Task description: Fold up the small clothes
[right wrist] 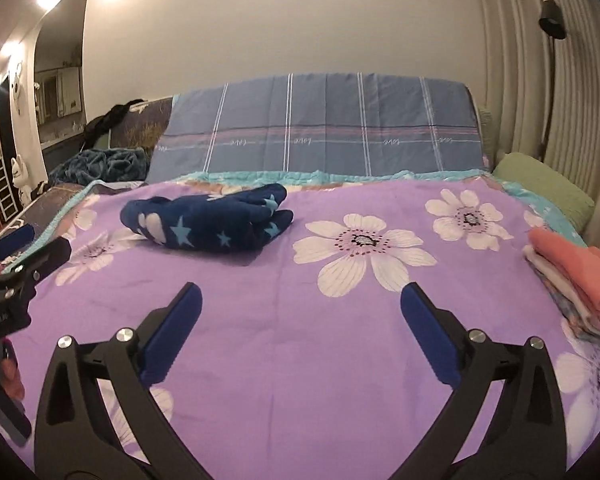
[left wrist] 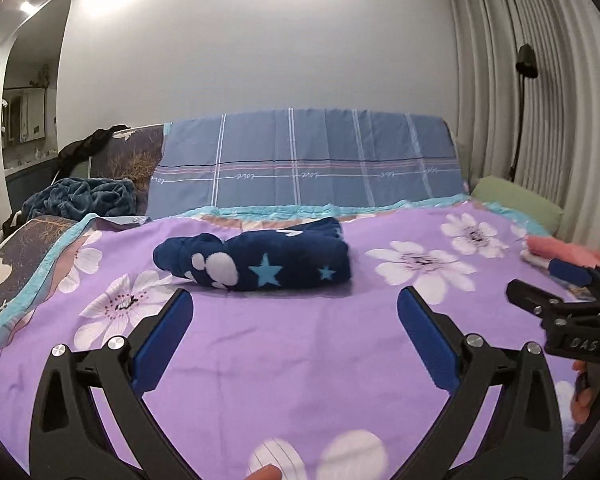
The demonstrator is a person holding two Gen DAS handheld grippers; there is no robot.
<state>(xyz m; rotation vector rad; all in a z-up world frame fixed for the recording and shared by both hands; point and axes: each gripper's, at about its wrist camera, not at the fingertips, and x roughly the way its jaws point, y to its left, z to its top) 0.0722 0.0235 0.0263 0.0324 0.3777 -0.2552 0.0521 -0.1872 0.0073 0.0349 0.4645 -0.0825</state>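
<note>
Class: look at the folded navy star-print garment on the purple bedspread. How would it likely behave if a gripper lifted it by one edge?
The navy star-print garment looks like soft fleece, so it would probably droop and unfold. It seems light. Its fuzzy surface likely grips the pads rather than slipping.

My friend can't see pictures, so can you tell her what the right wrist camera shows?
A folded dark blue garment with stars lies on a purple flowered bedspread, past the right gripper, whose blue-padded jaws are wide open and empty. A stack of folded clothes with a pink piece on top sits at the right edge.
</note>
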